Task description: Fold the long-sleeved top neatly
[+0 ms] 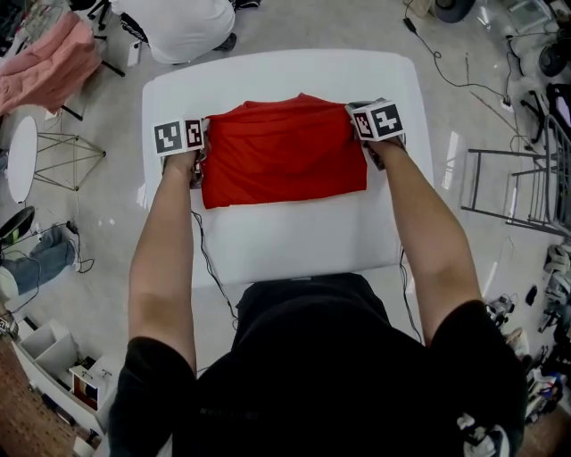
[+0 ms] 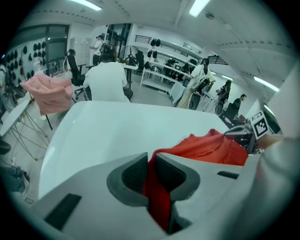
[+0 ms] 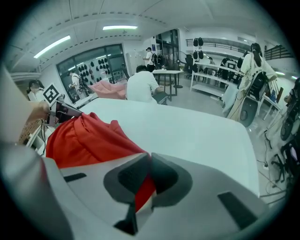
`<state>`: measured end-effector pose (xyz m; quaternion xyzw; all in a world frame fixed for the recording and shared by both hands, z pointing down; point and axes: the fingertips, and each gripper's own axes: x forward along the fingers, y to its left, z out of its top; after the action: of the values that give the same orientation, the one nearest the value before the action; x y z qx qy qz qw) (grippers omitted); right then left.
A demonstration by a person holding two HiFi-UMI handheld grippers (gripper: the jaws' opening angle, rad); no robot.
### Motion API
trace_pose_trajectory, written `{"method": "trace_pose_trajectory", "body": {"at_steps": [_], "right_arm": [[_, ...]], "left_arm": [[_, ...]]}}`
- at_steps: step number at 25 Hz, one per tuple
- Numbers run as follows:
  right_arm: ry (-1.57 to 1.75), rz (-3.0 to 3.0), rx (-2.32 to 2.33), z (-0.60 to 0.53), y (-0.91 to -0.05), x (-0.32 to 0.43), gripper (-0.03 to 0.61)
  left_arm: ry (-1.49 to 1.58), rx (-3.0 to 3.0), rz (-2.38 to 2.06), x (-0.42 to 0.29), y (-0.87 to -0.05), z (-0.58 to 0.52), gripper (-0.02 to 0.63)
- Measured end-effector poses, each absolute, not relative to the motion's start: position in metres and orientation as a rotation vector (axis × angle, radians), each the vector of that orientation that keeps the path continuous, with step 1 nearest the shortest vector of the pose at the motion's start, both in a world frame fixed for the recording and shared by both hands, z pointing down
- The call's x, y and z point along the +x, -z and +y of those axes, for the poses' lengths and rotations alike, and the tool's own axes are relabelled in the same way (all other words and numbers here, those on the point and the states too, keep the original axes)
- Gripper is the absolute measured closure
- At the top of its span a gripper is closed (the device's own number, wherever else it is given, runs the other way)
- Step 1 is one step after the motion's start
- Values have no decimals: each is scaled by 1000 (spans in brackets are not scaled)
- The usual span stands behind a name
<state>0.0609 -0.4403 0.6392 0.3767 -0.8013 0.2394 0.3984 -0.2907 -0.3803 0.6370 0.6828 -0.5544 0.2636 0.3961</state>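
**One red top, two grippers, both clamped on**

Count first: one long-sleeved top, red, and it's the only thing lying on the one white desk. It's already down to a wide rectangle. The long axis runs side to side across the desk, from one gripper straight over to the other, and the short axis runs away from the person. The near edge lies flat and pretty straight. The far edge is bunched up, with a little peak in the middle. I can't tell which end is the collar and which is the hem, and no sleeves stick out anywhere. It sits on the far half of the desk, roughly centred, with a bare strip of desk between it and the person.

Two grippers, one at each short end. The left gripper has its jaws closed on a fold of red cloth at the left end, and the fabric runs right down between the pads. The right gripper does the same at the right end, its jaws pinched on a red strip. Each carries one marker cube, so two cubes: the left cube and the right cube.

Further out there's one person in a white shirt just past the far edge of the desk, and one pink garment draped over a stand off to the left.
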Motion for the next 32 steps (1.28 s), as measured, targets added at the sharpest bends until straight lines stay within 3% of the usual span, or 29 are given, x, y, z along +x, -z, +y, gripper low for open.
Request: {"method": "trace_pose_trajectory", "body": {"at_steps": [2, 3, 4, 7, 21, 32], "right_arm": [[-618, -2029, 976, -442, -636, 64, 516], [-619, -2030, 999, -444, -631, 68, 466], [-611, -2033, 1027, -446, -625, 72, 417], [-541, -2051, 1103, -451, -596, 85, 397], [-471, -2220, 1097, -361, -491, 53, 423], [-504, -2515, 1121, -278, -436, 30, 536]], "left_arm": [[-572, 1721, -1395, -290, -629, -383, 500], [-522, 1727, -1398, -291, -621, -385, 480], [-478, 1737, -1405, -292, -611, -386, 477], [-426, 1776, -1445, -302, -579, -388, 472], [-488, 2025, -1507, -278, -479, -309, 472], [-430, 2107, -1490, -239, -459, -223, 491]]}}
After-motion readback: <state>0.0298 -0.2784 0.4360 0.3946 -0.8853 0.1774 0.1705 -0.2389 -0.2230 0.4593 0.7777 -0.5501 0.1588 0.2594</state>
